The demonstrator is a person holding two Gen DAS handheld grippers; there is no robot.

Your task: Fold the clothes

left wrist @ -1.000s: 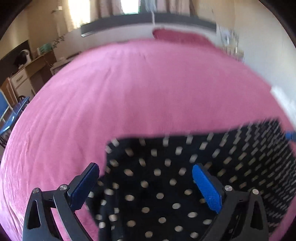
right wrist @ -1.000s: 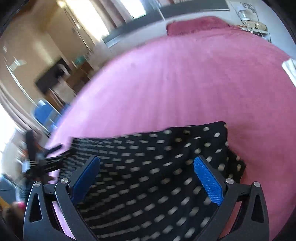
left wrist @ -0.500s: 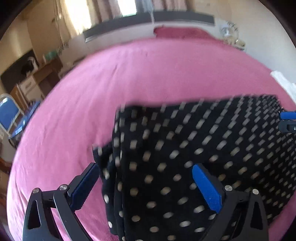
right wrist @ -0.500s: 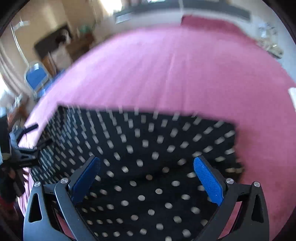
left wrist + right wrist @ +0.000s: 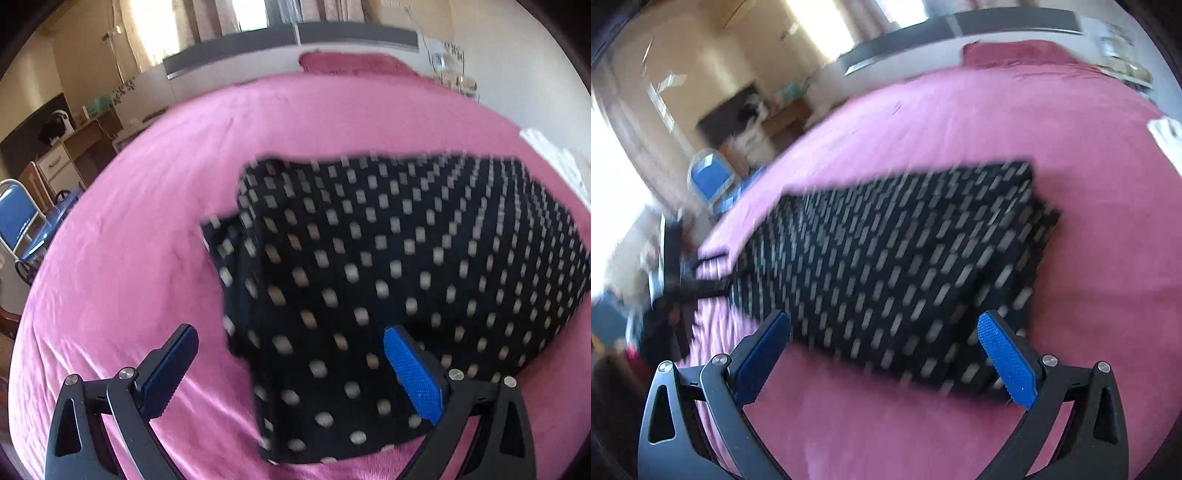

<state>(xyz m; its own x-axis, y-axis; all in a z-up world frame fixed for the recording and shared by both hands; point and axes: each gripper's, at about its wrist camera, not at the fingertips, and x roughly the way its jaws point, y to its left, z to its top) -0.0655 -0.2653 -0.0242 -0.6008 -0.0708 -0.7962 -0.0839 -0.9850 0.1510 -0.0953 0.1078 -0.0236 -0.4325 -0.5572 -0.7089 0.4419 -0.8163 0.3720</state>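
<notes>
Black polka-dot fabric (image 5: 388, 266), folded, is spread flat on a pink bedspread (image 5: 140, 229). The left gripper (image 5: 291, 365) is held low over its near left corner, jaws spread wide and empty. The right gripper (image 5: 884, 354) is likewise held spread over the near edge, gripping nothing. Motion blur smears the right view.

Bedspread: pink cover (image 5: 147, 258) spreads beneath and ahead of the claws.
Pillow: dark pink (image 5: 351, 62), far ahead.
Chair: blue seat (image 5: 14, 218), far left.
Desk: wooden (image 5: 74, 147), upper left.
</notes>
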